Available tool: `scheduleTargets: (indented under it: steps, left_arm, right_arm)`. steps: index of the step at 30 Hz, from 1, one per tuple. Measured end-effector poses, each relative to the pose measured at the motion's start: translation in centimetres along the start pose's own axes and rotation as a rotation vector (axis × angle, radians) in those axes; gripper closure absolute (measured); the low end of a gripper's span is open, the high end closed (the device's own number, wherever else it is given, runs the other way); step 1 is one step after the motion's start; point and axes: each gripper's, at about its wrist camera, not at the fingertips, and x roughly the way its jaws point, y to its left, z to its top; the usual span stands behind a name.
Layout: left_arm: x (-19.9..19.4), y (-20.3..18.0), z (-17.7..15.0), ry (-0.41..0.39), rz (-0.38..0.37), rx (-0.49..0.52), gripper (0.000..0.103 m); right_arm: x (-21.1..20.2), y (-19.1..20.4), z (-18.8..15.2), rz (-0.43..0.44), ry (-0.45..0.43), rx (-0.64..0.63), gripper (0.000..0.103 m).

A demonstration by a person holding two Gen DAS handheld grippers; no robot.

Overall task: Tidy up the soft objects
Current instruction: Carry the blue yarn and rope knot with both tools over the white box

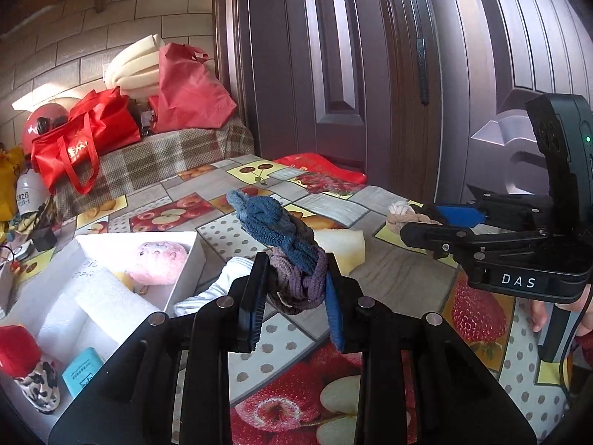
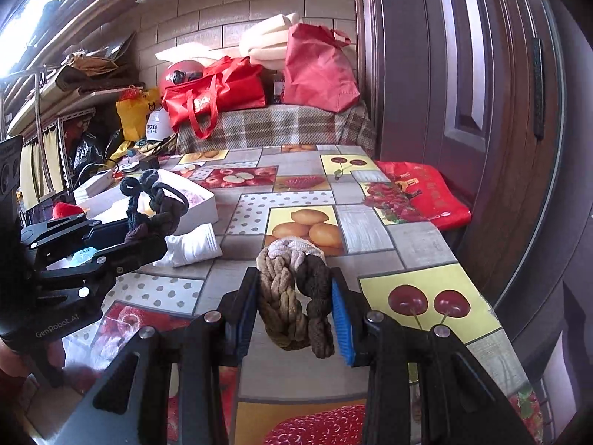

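A braided knit band, blue fading to purple, is lifted off the fruit-print tablecloth, and my left gripper is shut on its lower purple end. Seen from the right wrist it looks dark, sticking up from the left gripper. My right gripper is shut on a beige-to-brown braided band, which is also raised. The left wrist view shows the right gripper at the right, with the pale end of its band poking out.
A white box at the left holds a pink plush and white foam. Folded white socks and a pale sponge lie mid-table. A red bag sits by the dark door. More bags are piled beyond the table.
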Motion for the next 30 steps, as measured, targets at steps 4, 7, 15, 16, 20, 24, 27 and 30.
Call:
scheduleTargets:
  steps: [4,7,15,16,20,24,27,30]
  left_arm:
    - [-2.0,1.1,-0.5,-0.050,0.032,-0.023,0.076]
    - [-3.0,2.2,-0.9,-0.074,0.051,-0.060,0.076]
    - [-4.6,3.4,-1.8,-0.093,0.083,-0.086,0.076]
    - [-4.9,3.4,-1.9,-0.093,0.086,-0.081,0.076]
    - [-5.9,4.3,-2.5,-0.094,0.110,-0.082,0.076]
    - [-6.9,5.9,-3.0,-0.103,0.145,-0.105,0.076]
    - [-7.6,7.0,-3.4,-0.115,0.177,-0.125,0.076]
    - [-8.1,8.0,-3.7,-0.124,0.204,-0.139,0.075]
  right_arm:
    - [-0.5,1.8,0.3,0.013,-0.058,-0.003,0.066]
    - [-0.5,3.1,0.5,0.022,-0.079,-0.009,0.066]
    - [-0.1,5.6,0.7,0.038,-0.090,-0.017,0.066]
    - [-0.1,5.9,0.6,0.037,-0.090,-0.018,0.066]
    - [0.1,6.7,0.6,0.044,-0.088,-0.017,0.066]
    - [0.4,7.8,0.6,0.052,-0.089,-0.024,0.066]
    - [0.5,8.4,0.7,0.059,-0.091,-0.027,0.066]
    - [0.6,9.1,0.6,0.061,-0.093,-0.027,0.066]
